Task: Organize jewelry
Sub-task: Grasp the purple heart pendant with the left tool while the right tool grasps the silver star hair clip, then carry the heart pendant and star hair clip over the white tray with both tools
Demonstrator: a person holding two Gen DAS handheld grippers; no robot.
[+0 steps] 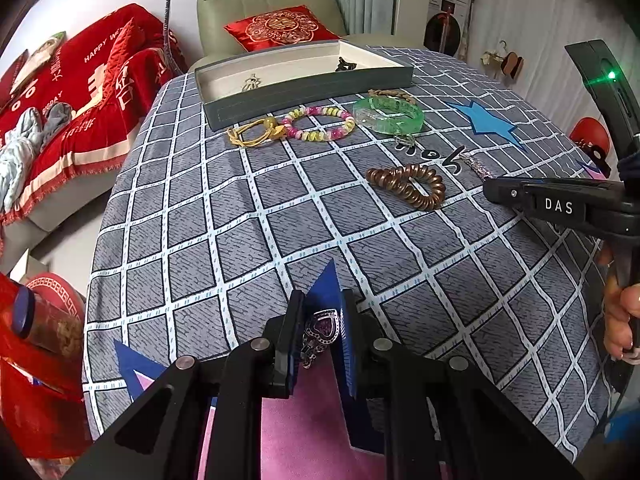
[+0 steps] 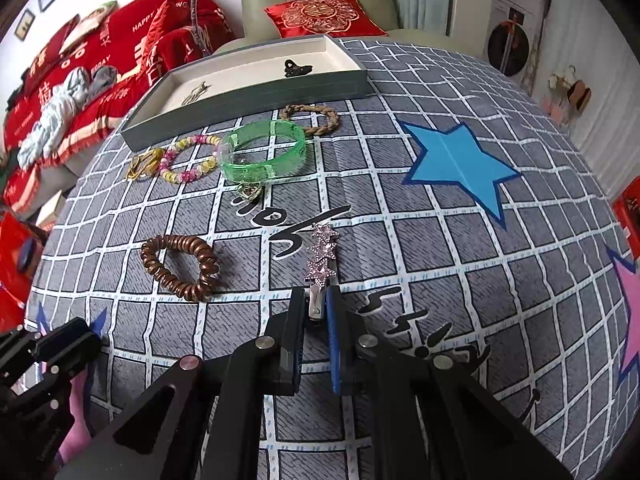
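Note:
My left gripper [image 1: 322, 304] is shut on a silver pendant with a purple heart stone [image 1: 320, 330], held above the near edge of the table. My right gripper [image 2: 318, 300] is shut on the metal end of a pink star hair clip [image 2: 322, 254]. A grey tray with cream lining [image 1: 304, 94] stands at the far side, holding a black clip [image 1: 345, 65] and a silver piece [image 1: 250, 83]. In front of it lie a yellow cord bracelet [image 1: 256, 132], a pink-yellow bead bracelet [image 1: 320, 122], a green bangle [image 1: 388, 116], a braided tan bracelet [image 2: 312, 118] and a brown spiral hair tie [image 1: 408, 186].
A small gold charm [image 2: 250, 191] lies just in front of the green bangle [image 2: 264, 152]. The table wears a grey checked cloth [image 1: 200, 220] with a blue star print [image 2: 460, 164]. A green armchair with a red cushion [image 1: 280, 28] stands behind; a red-covered sofa [image 1: 80, 92] is at left.

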